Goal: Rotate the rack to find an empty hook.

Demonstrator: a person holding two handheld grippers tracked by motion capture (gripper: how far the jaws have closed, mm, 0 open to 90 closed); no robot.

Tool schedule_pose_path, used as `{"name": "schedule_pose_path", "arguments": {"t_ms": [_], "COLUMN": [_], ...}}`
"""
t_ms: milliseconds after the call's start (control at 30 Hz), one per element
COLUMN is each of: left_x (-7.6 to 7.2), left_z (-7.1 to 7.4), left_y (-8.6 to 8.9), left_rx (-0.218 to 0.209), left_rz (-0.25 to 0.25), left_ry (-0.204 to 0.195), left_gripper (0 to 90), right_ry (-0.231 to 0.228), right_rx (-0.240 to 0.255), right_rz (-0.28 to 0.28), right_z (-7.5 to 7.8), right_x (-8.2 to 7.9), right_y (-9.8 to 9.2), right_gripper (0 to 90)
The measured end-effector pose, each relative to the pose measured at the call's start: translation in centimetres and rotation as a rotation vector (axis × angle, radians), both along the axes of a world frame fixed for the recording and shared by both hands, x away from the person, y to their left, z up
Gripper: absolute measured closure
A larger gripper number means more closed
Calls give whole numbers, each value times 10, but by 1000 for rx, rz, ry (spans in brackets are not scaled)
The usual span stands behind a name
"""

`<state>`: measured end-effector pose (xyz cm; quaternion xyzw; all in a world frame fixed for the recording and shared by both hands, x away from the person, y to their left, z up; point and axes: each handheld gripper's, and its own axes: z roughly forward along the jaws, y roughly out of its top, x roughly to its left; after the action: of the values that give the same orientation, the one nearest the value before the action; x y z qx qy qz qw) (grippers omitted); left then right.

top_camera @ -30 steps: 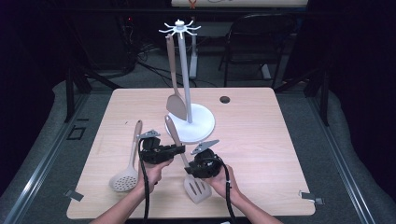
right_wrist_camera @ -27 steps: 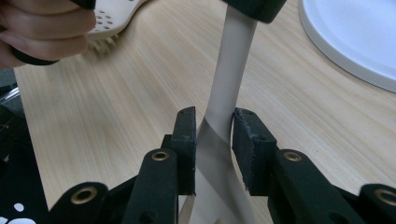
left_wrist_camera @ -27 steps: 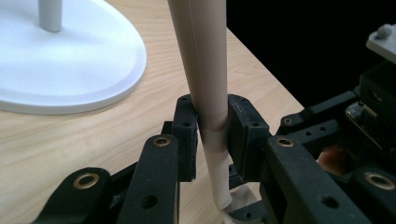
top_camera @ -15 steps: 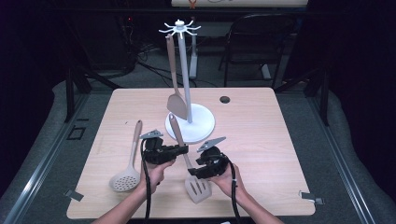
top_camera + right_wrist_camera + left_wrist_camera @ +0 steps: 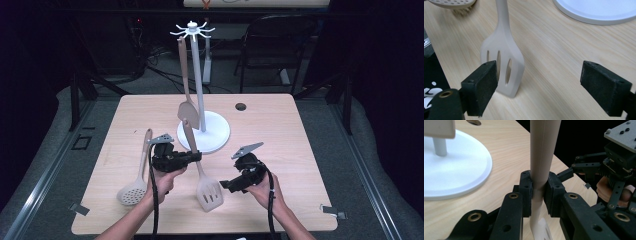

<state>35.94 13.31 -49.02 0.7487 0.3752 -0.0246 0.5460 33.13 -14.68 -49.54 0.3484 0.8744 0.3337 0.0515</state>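
Light wooden table (image 5: 300, 130) stands on grey carpeted floor (image 5: 380, 165). Dark folding chair (image 5: 280, 40) sits behind it. Surrounding room is dim, nearly black.

Two handheld grippers, black w/ grey top plates

Left gripper (image 5: 196, 156) & right gripper (image 5: 224, 185) – both black linkage frames w/ brass-coloured pivot bushings, small screw holes along the arms, blocky matte black pads (image 5: 606, 86). Grey three-cornered plate on each, dark screws in it. Black cable trails from each toward the person – forearms bare, no sleeves visible.
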Motion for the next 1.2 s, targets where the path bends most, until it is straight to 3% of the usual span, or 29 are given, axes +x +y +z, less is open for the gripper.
{"name": "schedule_pose_path", "arguments": {"t_ms": [400, 667, 833, 1200], "left_x": [3, 7, 13, 26], "left_z": [22, 45, 58, 76], "left_y": [0, -5, -7, -6], "left_rx": [29, 65, 84, 97], "left_rz": [-41, -88, -110, -111], "left_ry": [-86, -139, -170, -202], "left_gripper": [778, 777, 777, 777], "right_ry": [-7, 5, 2, 4], "right_rx": [-17, -49, -39, -52], "right_rz": [-70, -96, -101, -119], "right_z": [-2, -8, -10, -8], "right_x": [-8, 0, 3, 8], "right_y": [-40, -43, -43, -50], "right_gripper": [49, 22, 18, 14]}}
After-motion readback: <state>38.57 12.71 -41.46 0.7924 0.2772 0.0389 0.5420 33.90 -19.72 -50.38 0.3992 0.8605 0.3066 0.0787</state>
